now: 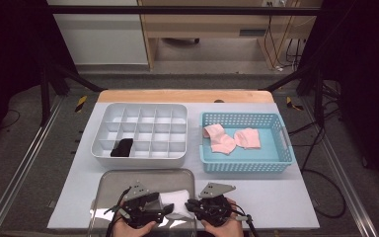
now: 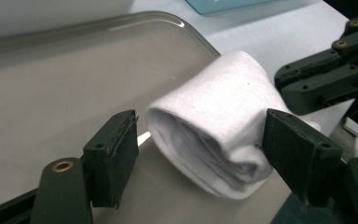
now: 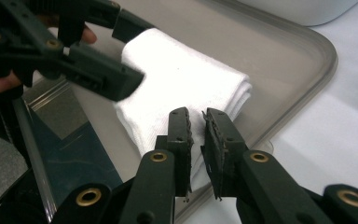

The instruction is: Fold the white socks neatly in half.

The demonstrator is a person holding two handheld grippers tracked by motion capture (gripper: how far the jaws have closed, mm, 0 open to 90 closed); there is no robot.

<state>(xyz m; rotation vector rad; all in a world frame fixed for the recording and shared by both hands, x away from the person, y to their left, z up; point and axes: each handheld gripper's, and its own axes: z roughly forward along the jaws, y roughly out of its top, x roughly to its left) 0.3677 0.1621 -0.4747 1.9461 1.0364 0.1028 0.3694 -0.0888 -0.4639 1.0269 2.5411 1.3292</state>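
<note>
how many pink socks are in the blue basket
2. One pink sock lies toward the left of the blue basket, the other pink sock just right of it near the middle. More could be hidden underneath them.

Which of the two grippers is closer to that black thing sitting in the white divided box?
Left. The left gripper sits almost straight below the black item in the divided tray; the right gripper is farther off to the right.
</note>
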